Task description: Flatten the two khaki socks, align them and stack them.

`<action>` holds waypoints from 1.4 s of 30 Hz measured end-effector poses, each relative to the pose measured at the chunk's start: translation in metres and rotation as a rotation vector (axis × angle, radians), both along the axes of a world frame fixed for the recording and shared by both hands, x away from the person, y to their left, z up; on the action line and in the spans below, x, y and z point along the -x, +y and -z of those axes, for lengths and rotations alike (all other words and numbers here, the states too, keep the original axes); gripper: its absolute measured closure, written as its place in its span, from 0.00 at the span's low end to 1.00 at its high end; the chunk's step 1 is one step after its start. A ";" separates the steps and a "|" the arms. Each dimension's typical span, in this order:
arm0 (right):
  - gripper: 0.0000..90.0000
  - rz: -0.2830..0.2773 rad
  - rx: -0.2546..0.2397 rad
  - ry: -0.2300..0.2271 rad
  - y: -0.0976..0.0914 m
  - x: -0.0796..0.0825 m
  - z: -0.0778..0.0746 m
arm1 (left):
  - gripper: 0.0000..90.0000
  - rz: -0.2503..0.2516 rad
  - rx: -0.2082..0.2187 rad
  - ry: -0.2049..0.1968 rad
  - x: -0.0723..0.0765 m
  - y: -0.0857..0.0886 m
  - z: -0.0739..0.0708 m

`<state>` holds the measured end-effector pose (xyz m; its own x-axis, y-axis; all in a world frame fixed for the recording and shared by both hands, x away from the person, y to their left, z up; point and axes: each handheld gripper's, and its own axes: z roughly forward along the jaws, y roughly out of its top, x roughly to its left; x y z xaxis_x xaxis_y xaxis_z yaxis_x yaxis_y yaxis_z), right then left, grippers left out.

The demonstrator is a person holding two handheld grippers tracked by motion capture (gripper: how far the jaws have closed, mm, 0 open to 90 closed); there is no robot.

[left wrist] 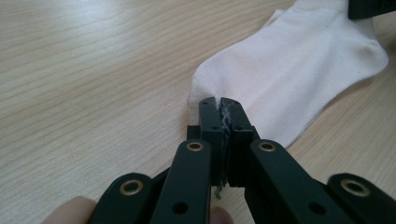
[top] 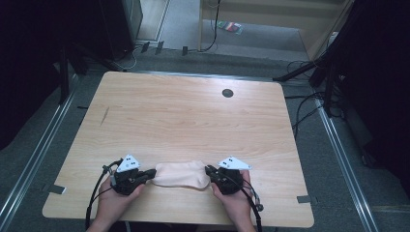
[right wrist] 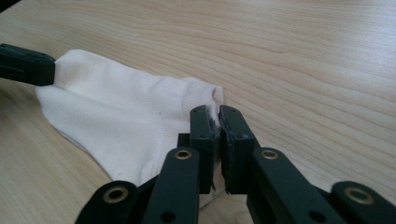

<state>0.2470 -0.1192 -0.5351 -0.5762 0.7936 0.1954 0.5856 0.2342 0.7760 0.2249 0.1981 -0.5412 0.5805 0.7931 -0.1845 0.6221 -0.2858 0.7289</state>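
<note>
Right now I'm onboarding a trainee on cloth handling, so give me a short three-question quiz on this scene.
1. True or false: the white sock lies flat on the wooden table between the two grippers.
2. Which end of the sock, as the high view shows it, does the left gripper pinch? A) left end B) right end C) the middle
3. Fill in: in the right gripper view, the right gripper has sock fabric showing in a narrow ____ between its jaws.

Key: 1 true; 2 A; 3 gap.
</note>
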 end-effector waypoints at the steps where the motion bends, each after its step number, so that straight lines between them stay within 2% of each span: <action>1: 0.83 0.003 0.020 0.008 0.001 -0.002 0.004 | 0.95 -0.002 0.010 -0.013 0.000 0.000 0.001; 3: 0.78 -0.003 0.012 0.017 0.001 -0.003 0.006 | 0.83 -0.001 0.020 -0.016 0.001 0.001 0.000; 4: 0.78 -0.003 0.012 0.017 0.001 -0.003 0.006 | 0.83 -0.005 0.032 -0.025 0.001 0.001 0.000; 6: 0.67 0.001 -0.012 0.005 -0.001 -0.003 0.005 | 0.69 -0.010 0.083 -0.047 0.000 0.005 -0.001; 8: 0.56 0.012 -0.039 -0.023 -0.006 -0.004 0.002 | 0.57 -0.036 0.111 -0.064 -0.001 0.009 -0.002; 11: 0.41 0.050 -0.050 -0.051 -0.013 -0.005 -0.001 | 0.34 -0.089 0.117 -0.069 -0.003 0.014 -0.002; 13: 0.36 0.074 -0.051 -0.061 -0.021 -0.007 -0.003 | 0.19 -0.120 0.116 -0.076 -0.003 0.017 -0.004; 16: 0.34 0.087 -0.067 -0.071 -0.027 -0.008 -0.005 | 0.16 -0.132 0.135 -0.092 -0.004 0.023 -0.006; 17: 0.30 0.097 -0.070 -0.080 -0.031 -0.009 -0.007 | 0.16 -0.141 0.143 -0.109 -0.003 0.028 -0.007; 20: 0.27 0.114 -0.070 -0.088 -0.037 -0.009 -0.009 | 0.15 -0.144 0.143 -0.126 -0.003 0.035 -0.008; 22: 0.26 0.145 -0.091 -0.102 -0.048 -0.009 -0.013 | 0.13 -0.155 0.154 -0.124 -0.004 0.042 -0.008; 24: 0.26 0.148 -0.095 -0.107 -0.051 -0.010 -0.014 | 0.13 -0.178 0.164 -0.121 -0.005 0.048 -0.007; 26: 0.22 0.178 -0.100 -0.104 -0.064 -0.012 -0.016 | 0.13 -0.191 0.165 -0.125 -0.005 0.054 -0.007; 27: 0.22 0.178 -0.100 -0.104 -0.064 -0.012 -0.016 | 0.13 -0.199 0.167 -0.128 -0.005 0.056 -0.007; 30: 0.18 0.201 -0.087 -0.107 -0.080 -0.013 -0.016 | 0.13 -0.220 0.167 -0.126 -0.006 0.064 -0.007; 42: 0.17 0.275 -0.105 -0.113 -0.121 -0.009 -0.017 | 0.13 -0.299 0.122 -0.134 -0.008 0.096 -0.003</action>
